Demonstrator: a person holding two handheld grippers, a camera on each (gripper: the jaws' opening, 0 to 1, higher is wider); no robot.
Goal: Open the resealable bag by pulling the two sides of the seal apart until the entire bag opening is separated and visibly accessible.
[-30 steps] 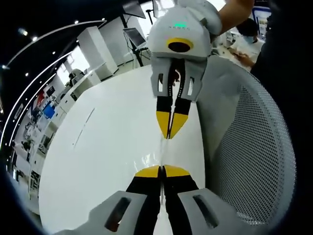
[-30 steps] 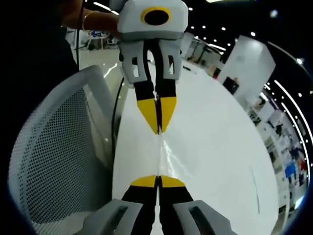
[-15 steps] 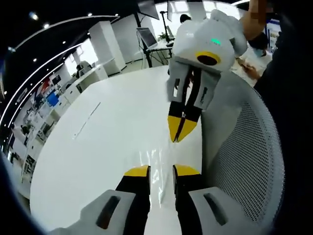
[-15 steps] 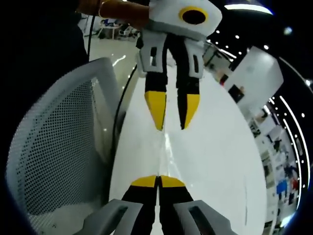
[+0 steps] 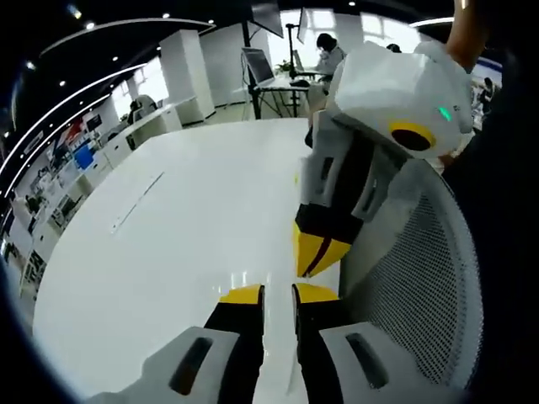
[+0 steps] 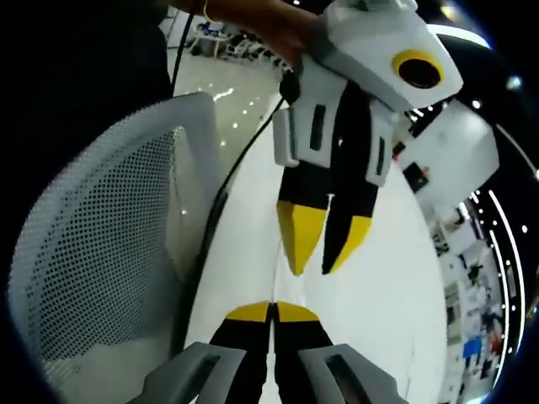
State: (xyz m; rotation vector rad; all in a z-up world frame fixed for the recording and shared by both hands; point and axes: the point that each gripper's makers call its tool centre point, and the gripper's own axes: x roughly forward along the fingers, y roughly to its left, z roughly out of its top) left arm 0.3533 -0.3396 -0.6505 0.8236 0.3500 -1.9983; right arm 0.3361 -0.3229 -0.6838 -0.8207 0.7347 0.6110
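Two grippers are seen over one white surface (image 5: 168, 244), beside one mesh chair (image 5: 421, 278). The left gripper (image 5: 278, 295) has its jaws narrowly parted; the right gripper (image 6: 271, 311) has its jaws pressed together. One clear resealable bag (image 5: 280, 271) is faintly glimpsed between them; whether it is pinched cannot be told.

An open-plan office: white table (image 5: 168, 244), mesh chair (image 6: 93, 252), monitors (image 5: 257, 63), ceiling spotlights, seated person (image 5: 327, 52).
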